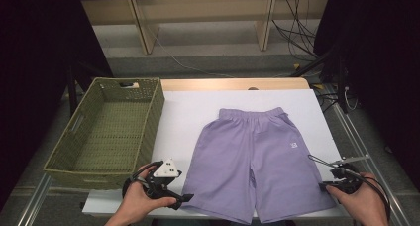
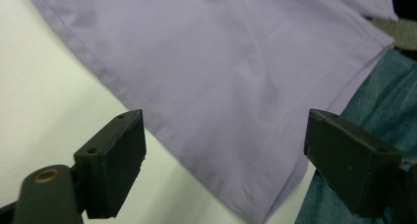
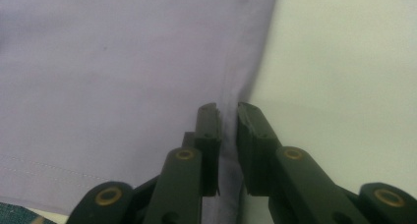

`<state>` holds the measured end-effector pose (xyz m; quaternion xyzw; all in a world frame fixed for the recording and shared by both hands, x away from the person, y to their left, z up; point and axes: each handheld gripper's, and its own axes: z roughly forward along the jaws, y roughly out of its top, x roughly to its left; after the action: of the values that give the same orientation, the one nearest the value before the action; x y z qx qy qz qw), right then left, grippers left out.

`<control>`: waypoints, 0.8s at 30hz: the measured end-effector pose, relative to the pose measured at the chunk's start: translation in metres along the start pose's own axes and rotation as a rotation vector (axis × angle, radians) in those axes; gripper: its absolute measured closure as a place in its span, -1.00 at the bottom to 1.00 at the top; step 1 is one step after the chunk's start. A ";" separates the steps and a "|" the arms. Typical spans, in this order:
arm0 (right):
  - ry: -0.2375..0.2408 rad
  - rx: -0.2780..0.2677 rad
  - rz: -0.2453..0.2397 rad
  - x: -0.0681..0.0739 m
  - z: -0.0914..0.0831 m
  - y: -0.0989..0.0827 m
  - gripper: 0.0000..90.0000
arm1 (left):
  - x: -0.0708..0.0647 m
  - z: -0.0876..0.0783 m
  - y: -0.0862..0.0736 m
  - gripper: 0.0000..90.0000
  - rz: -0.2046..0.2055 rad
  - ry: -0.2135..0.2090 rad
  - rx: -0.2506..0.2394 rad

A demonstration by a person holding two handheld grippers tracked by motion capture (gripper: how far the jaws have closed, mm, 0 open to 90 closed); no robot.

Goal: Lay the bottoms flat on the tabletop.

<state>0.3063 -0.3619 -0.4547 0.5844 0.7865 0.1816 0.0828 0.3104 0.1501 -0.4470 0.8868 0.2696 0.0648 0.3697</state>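
Note:
Lilac shorts (image 1: 257,156) lie flat on the white table cover (image 1: 188,112), waistband away from me. My left gripper (image 1: 183,198) is at the lower left leg corner. In the left gripper view its jaws (image 2: 219,121) stand wide open above that hem corner of the shorts (image 2: 221,76), touching nothing. My right gripper (image 1: 327,186) is at the outer edge of the right leg, near the hem. In the right gripper view its jaws (image 3: 227,108) are nearly together, with the side edge of the shorts (image 3: 108,71) pinched up between the pads.
A green woven basket (image 1: 153,117) stands at the table's left, open side up, with nothing in it. Bare white cover runs between basket and shorts. The table's near edge is just below both hands. A person's jeans (image 2: 383,86) sit beyond that edge.

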 end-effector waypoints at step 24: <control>-0.096 -0.010 0.018 -0.010 -0.002 0.002 1.00 | -0.007 0.039 0.018 -0.47 0.041 0.021 0.037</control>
<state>0.3101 -0.3718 -0.4526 0.5990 0.7755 0.1580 0.1219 0.3242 0.1115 -0.4623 0.8980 0.2565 0.0768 0.3492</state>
